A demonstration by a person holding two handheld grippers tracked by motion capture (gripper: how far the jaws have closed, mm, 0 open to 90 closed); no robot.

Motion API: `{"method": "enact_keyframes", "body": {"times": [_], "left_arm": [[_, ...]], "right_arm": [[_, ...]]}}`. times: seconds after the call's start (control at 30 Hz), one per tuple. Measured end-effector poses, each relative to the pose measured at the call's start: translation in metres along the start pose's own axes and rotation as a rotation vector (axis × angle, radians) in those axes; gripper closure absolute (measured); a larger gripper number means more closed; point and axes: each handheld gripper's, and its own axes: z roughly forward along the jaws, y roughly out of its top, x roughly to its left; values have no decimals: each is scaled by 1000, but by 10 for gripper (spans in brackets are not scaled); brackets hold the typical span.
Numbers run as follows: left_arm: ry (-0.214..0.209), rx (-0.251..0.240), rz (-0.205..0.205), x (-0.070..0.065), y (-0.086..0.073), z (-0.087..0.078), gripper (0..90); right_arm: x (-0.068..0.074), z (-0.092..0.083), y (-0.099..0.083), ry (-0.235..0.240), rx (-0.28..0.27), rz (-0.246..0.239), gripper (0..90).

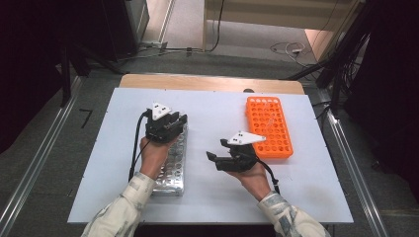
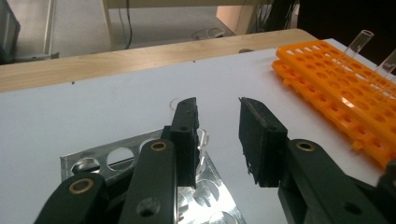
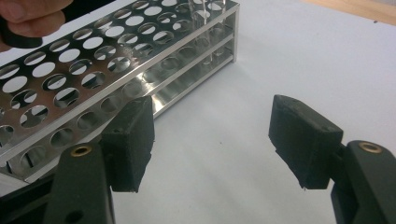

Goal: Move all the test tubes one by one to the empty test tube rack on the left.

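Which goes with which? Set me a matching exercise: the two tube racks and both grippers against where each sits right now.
1. shiny perforated metal tube rack
2. orange plastic tube rack
3. left gripper
4. right gripper

A. holds slanting clear tubes, on the table's right
B. over bare white tabletop, jaws wide apart
C. partly under the person's left hand
D. at the metal rack's far end, beside a clear glass tube

Pairs: 1-C, 2-A, 3-D, 4-B
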Motion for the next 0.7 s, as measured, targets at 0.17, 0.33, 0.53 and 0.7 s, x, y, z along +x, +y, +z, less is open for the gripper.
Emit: {"method": "enact_keyframes", "body": {"times": [0.17,0.33,0.53,0.7], "left_arm": [[-9,-1,10,-5,0,-8,550],[-11,-23,2,-7,-2,-18,424],[-7,-34,-21,-5,-9,-28,336],[-6,-44,-14,-6,-10,-36,315]], "right_arm": [[-3,-3,0,-8,-7,8,299],[-8,-8,-1,-19,-17,20,301],[-17,-16,-4,-46,-24,32,309],[-26,-24,-6,-69,-34,48,314]]}}
